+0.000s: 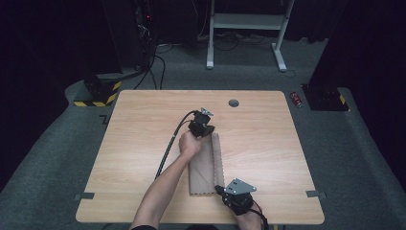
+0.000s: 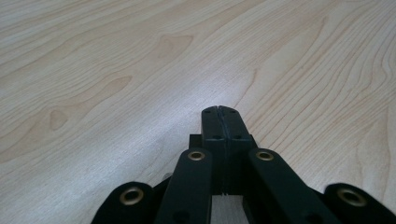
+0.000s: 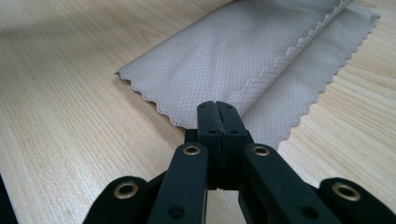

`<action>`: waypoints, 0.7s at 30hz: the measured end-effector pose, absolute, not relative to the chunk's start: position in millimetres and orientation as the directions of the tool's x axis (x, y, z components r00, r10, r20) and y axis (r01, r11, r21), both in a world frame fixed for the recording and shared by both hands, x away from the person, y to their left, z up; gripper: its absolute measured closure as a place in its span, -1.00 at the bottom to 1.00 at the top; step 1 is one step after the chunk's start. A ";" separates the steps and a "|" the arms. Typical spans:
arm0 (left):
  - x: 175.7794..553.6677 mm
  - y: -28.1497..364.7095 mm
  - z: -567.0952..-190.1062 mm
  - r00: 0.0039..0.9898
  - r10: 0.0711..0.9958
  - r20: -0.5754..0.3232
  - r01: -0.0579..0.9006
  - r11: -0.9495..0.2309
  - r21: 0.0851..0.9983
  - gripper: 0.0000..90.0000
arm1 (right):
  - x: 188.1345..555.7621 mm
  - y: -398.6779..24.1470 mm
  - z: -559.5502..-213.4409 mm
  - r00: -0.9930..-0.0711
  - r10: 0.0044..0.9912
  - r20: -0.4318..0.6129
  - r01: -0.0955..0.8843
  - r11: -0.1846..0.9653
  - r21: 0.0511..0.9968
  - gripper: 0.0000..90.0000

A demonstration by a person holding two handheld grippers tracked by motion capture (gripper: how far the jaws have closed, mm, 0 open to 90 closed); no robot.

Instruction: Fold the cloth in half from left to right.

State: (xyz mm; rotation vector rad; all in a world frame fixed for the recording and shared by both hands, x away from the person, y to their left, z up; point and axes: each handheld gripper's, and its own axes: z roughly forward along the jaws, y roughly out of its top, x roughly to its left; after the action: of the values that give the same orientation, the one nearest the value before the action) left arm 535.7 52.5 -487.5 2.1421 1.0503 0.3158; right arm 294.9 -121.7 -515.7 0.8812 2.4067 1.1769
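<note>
Dark room, grey carpet, light wood table (image 1: 143,143); folded beige cloth (image 1: 206,165) with scalloped edges lies lengthwise from centre to near edge. Left gripper (image 1: 205,130) at cloth's far end, jaws together on nothing visible. Right gripper (image 1: 221,190) at cloth's near right corner, jaws together, tips over hem; whether fabric is pinched, cannot tell. Risk: uneven pull could undo fold. Cable grommet (image 1: 233,102) near far edge, clear of work

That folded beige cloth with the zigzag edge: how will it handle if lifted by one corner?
Probably floppy: the cloth is thin and lies flat on the table. Likely light, so a push may slide or bunch it. The fold would probably fall open.
</note>
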 end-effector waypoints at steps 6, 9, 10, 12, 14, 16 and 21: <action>537.1 44.9 -490.5 0.643 0.762 -0.080 0.585 -0.422 0.693 1.00 | 294.8 -126.7 -517.8 -0.749 0.662 -0.009 0.401 0.464 0.790 0.99; 537.9 42.3 -492.2 0.641 0.763 -0.082 0.590 -0.422 0.688 1.00 | 295.4 -129.4 -518.2 -0.746 0.666 -0.009 0.403 0.463 0.789 0.99; 538.2 41.4 -492.7 0.641 0.763 -0.083 0.591 -0.421 0.688 1.00 | 295.5 -130.2 -518.3 -0.745 0.667 -0.009 0.405 0.463 0.789 0.99; 538.6 39.7 -494.0 0.640 0.764 -0.082 0.590 -0.421 0.689 1.00 | 295.5 -131.5 -518.5 -0.741 0.671 -0.008 0.409 0.461 0.787 0.99; 538.6 37.8 -495.3 0.640 0.764 -0.082 0.592 -0.423 0.686 1.00 | 295.6 -132.7 -518.8 -0.739 0.673 -0.007 0.412 0.461 0.786 0.99; 538.8 36.8 -496.0 0.644 0.761 -0.078 0.590 -0.429 0.684 1.00 | 295.5 -133.4 -519.4 -0.739 0.674 -0.007 0.414 0.463 0.783 0.99; 539.1 34.5 -498.5 0.644 0.761 -0.074 0.590 -0.433 0.682 1.00 | 295.7 -134.6 -520.5 -0.736 0.677 -0.008 0.419 0.464 0.781 0.99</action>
State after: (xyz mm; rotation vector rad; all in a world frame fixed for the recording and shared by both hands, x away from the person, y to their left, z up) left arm 539.1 34.5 -498.5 2.1718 1.0455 0.3199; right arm 295.7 -134.6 -520.5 0.9313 2.3997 1.1487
